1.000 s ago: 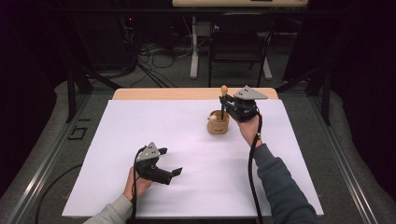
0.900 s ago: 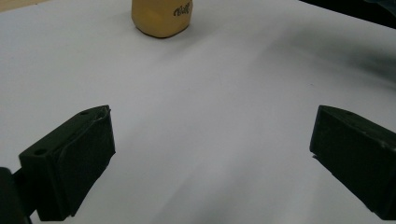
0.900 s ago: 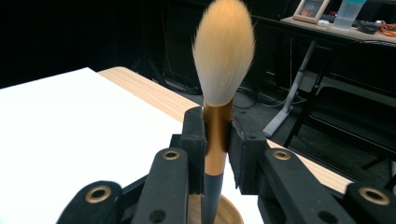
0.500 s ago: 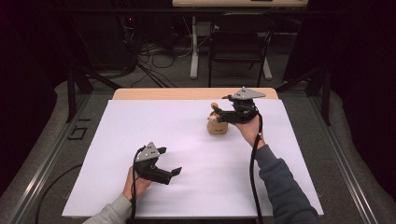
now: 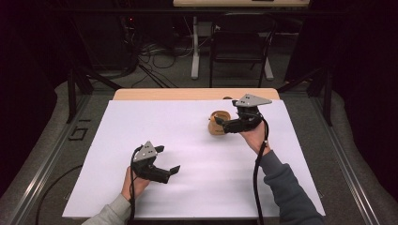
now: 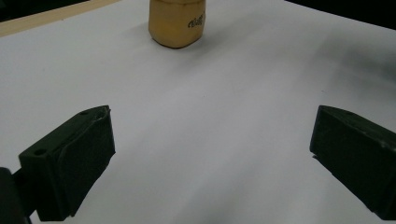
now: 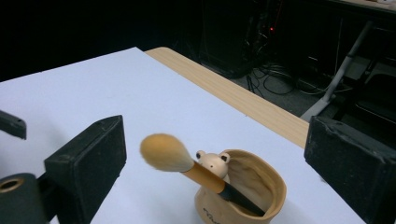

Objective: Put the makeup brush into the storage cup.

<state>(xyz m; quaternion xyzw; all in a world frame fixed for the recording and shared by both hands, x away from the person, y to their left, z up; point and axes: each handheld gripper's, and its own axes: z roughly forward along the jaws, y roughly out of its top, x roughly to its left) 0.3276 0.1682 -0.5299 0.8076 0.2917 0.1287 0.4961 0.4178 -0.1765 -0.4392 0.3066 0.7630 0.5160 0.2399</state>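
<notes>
R gripper (image 7: 215, 154): jaws spread wide, just been opening, nothing pinched. Brush (image 7: 187, 165) sits between them in the right gripper view but apart from both pads. Fluffy tan head up and tilted left; wooden ferrule, then black handle, runs down into the cup (image 7: 243, 191). Brush leans on the cup's rim, beside a small bear-like figure (image 7: 212, 162) on that rim. Cup is tan, its bottom cut off by the frame edge; lettering low on its front is too cropped to read.

In the high view the R gripper (image 5: 225, 124) hangs just beside the cup (image 5: 217, 123), toward the far right of the white surface (image 5: 187, 136). Gripper body covers part of the cup there; brush too small to make out.

L gripper (image 6: 210, 158): jaws also spread wide, nothing btwn them, just bare white surface. Cup (image 6: 176, 23) stands well ahead of it, top cut off, some script on its side, unreadable. In the high view the L gripper (image 5: 170, 164) is near the front left, well apart from the cup, held in the person's left hand (image 5: 133, 180).
</notes>
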